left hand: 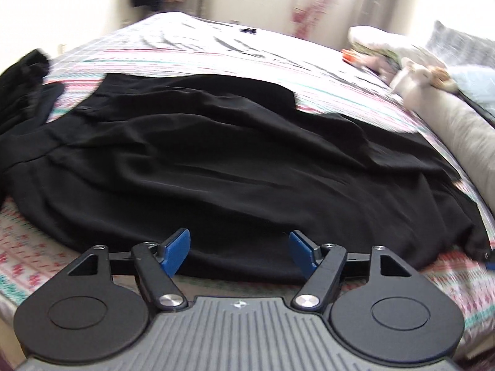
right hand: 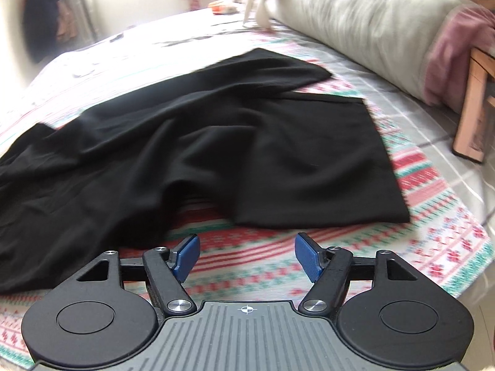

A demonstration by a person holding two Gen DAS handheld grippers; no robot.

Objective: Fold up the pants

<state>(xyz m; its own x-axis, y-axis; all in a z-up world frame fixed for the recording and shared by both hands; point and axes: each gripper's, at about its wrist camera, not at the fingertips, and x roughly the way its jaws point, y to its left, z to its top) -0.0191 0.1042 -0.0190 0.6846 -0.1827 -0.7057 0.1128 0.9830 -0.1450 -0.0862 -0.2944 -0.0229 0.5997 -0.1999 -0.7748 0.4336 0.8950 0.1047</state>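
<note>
Black pants [left hand: 235, 167] lie spread and wrinkled across a patterned bedspread [left hand: 27, 247]. In the left wrist view my left gripper [left hand: 239, 249] hovers over their near edge, blue pads wide apart, with no cloth pinched between them. In the right wrist view the same pants [right hand: 191, 154] show two leg ends, one flat rectangular leg [right hand: 321, 167] at the right and one angled behind it. My right gripper [right hand: 247, 255] stands open over bare bedspread [right hand: 247, 266] just in front of the cloth, touching nothing.
A long beige bolster [right hand: 365, 27] and pillows line the right side of the bed. A white stuffed toy [left hand: 411, 80] lies near them. Another dark garment [left hand: 24, 86] is bunched at the far left. A wooden frame piece [right hand: 473, 105] stands at the right.
</note>
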